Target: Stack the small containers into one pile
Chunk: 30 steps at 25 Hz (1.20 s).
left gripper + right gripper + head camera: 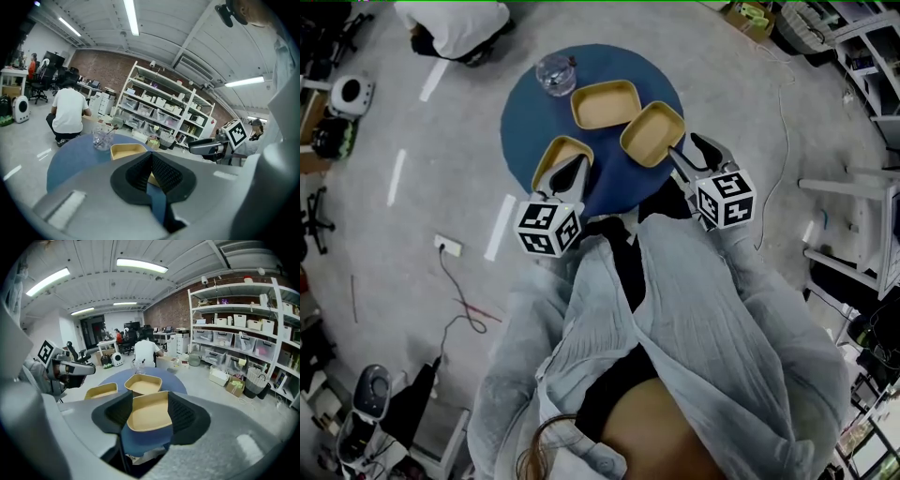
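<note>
Three tan shallow containers are on or over the round blue table. The middle container rests alone at the back of the table. My right gripper is shut on the right container, which tilts; in the right gripper view that container fills the gap between the pads. My left gripper sits at the near edge of the left container. In the left gripper view its pads meet at the tip with a sliver of tan wall between them.
A clear glass cup stands at the table's far edge. A person in a white shirt crouches beyond the table. A power strip and cables lie on the floor to the left. White shelving stands on the right.
</note>
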### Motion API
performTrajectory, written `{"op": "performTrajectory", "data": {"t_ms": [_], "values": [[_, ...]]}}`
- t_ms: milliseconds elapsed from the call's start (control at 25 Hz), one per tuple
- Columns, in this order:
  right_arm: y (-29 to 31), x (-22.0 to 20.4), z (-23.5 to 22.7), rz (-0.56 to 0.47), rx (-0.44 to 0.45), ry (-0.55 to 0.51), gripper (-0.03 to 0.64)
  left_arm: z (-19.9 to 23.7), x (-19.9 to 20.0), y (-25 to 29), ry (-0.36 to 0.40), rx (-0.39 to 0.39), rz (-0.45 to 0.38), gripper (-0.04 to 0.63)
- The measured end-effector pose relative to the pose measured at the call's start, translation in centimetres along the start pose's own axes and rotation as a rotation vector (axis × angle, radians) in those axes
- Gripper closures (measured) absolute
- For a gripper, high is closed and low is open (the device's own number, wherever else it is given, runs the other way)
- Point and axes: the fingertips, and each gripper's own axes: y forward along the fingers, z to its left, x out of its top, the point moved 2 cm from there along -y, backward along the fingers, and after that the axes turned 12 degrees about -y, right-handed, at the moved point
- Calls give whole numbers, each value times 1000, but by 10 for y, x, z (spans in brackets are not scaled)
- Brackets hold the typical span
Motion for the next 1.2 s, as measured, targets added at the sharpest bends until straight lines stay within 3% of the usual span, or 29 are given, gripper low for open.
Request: {"op": "performTrajectory", "data": {"t_ms": [480,1200], "values": [[43,-11,-29,93,149,-157,380,-2,-17,30,-45,85,-3,583],[125,-55,-65,276,278,-172,439,14,-20,60,-121,228,-2,583]]}}
